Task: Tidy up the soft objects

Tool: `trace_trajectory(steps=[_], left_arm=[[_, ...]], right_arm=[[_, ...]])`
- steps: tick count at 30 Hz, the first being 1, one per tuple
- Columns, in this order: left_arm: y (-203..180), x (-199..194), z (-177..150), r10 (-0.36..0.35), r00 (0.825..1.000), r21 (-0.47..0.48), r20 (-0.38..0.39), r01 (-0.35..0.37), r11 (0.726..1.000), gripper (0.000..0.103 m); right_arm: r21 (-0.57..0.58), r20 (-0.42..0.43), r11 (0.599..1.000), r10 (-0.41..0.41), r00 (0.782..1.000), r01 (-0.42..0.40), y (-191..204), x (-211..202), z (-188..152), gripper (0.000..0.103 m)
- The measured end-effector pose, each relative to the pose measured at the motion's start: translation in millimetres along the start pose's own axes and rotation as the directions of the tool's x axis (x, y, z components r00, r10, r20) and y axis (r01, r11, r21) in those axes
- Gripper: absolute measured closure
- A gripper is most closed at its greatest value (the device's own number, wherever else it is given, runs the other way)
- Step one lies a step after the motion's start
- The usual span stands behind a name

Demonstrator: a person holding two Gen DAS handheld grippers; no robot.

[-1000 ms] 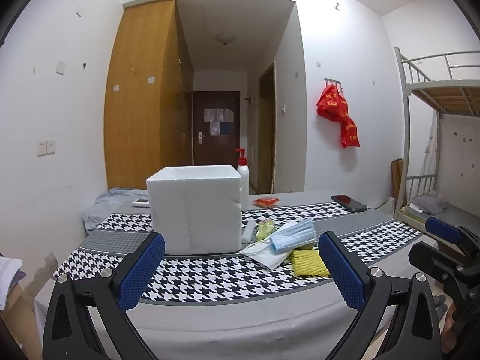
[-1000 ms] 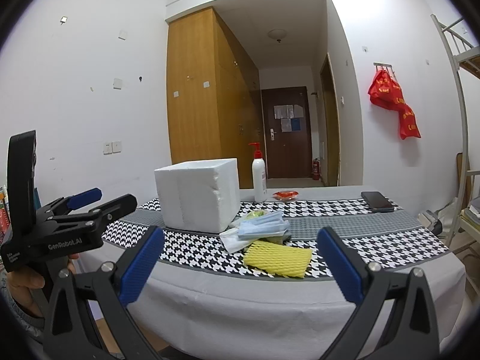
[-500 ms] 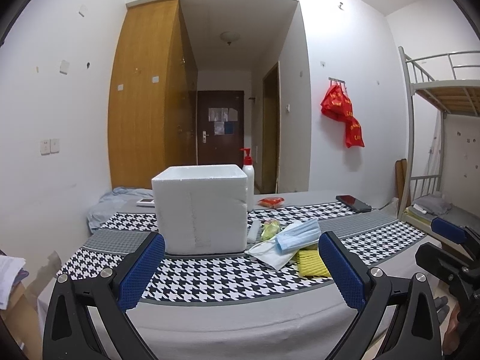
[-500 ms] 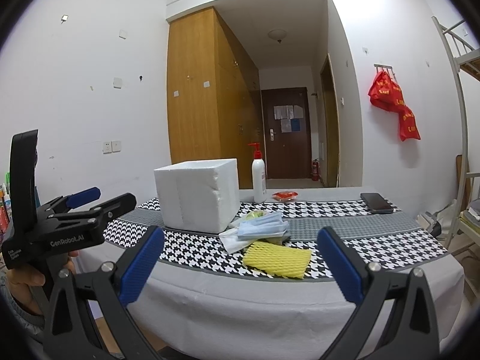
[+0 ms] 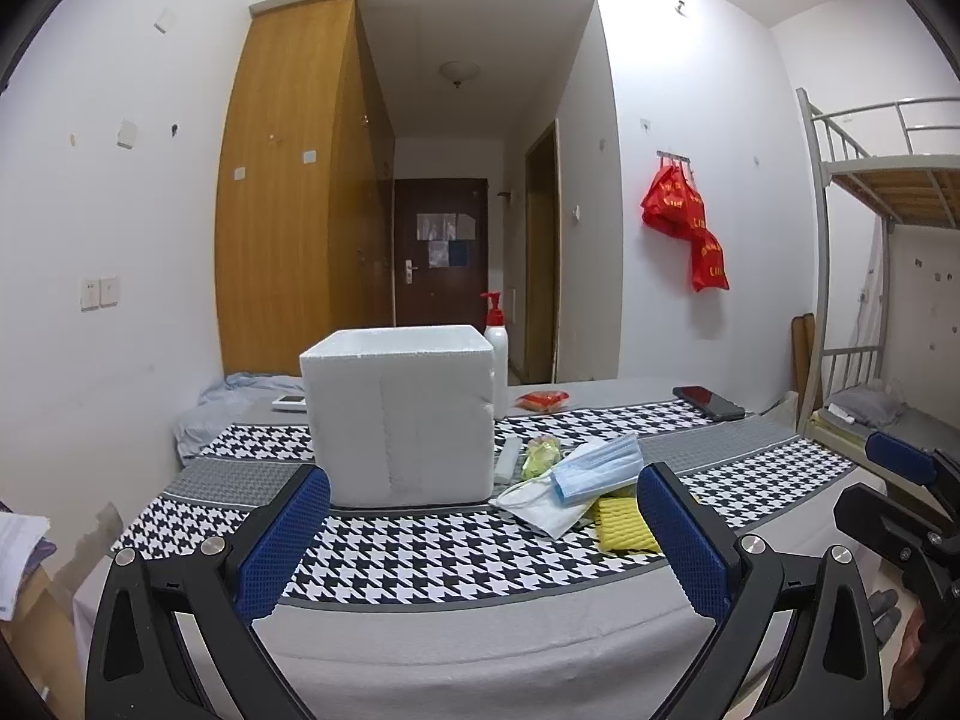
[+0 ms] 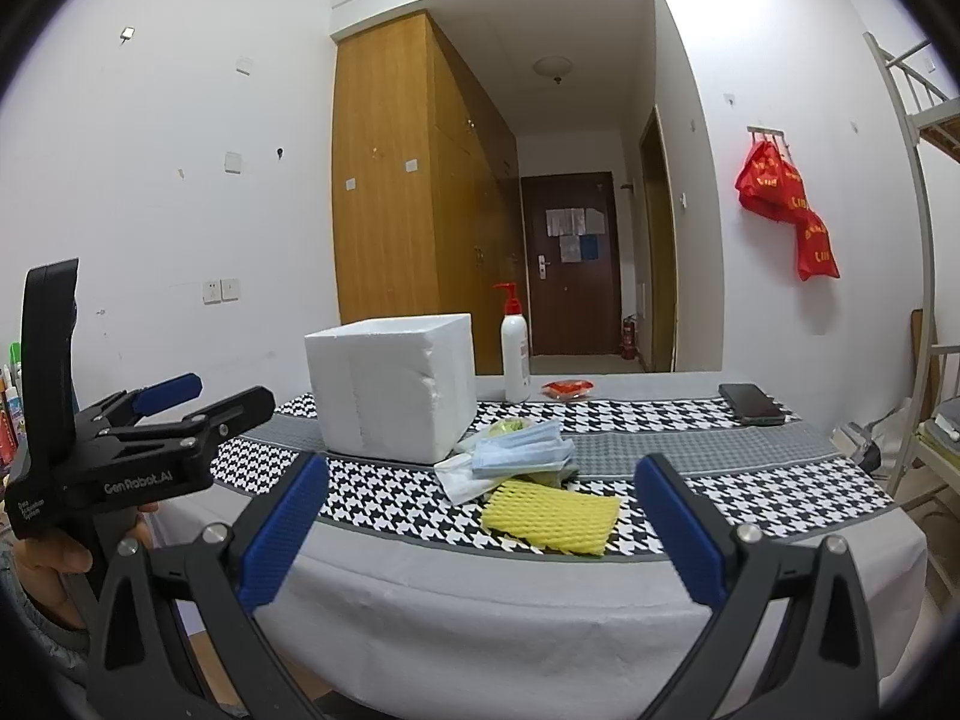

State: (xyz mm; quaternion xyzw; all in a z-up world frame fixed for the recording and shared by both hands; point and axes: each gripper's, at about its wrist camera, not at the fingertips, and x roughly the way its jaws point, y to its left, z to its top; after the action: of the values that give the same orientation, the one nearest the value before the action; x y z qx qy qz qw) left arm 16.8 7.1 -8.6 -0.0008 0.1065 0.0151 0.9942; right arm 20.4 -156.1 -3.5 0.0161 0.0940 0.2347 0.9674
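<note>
Beside your white foam box point(image 5: 399, 417), open-topped and upright, the soft things lie heaped: a blue face mask point(image 5: 597, 468) draped over a white mask point(image 5: 540, 507), a yellow foam net sleeve point(image 6: 552, 516) flat just in front, and a green-yellow packet point(image 5: 540, 456) tucked close against the box.

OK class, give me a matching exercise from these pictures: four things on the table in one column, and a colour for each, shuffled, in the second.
Things:
1. foam box
2. foam net sleeve
3. face mask
4. phone

Colours:
A. black
B. yellow
C. white
D. light blue

Pairs: 1-C, 2-B, 3-D, 4-A
</note>
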Motion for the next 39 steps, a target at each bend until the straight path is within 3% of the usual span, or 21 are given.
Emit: trace_trajectory(steps=[19,32,39], left_arm=[[-1,14,6,-0.031,0.999,0.01,-0.01,0.031,0.999,0.001],[-7,63,11,-0.15,0.986,0.053,-0.078,0.155,0.987,0.001],[-17,97,13,-0.232,0.961,0.083,-0.153,0.246,0.966,0.001]], right_arm=[[0.008,-0.04,1.0,-0.005,0.999,0.005,-11,20,1,0.0],[0.022,-0.129,0.999,-0.034,0.991,0.037,-32,62,0,0.0],[0.04,-0.19,0.997,-0.059,0.98,0.068,-48,80,-3,0.0]])
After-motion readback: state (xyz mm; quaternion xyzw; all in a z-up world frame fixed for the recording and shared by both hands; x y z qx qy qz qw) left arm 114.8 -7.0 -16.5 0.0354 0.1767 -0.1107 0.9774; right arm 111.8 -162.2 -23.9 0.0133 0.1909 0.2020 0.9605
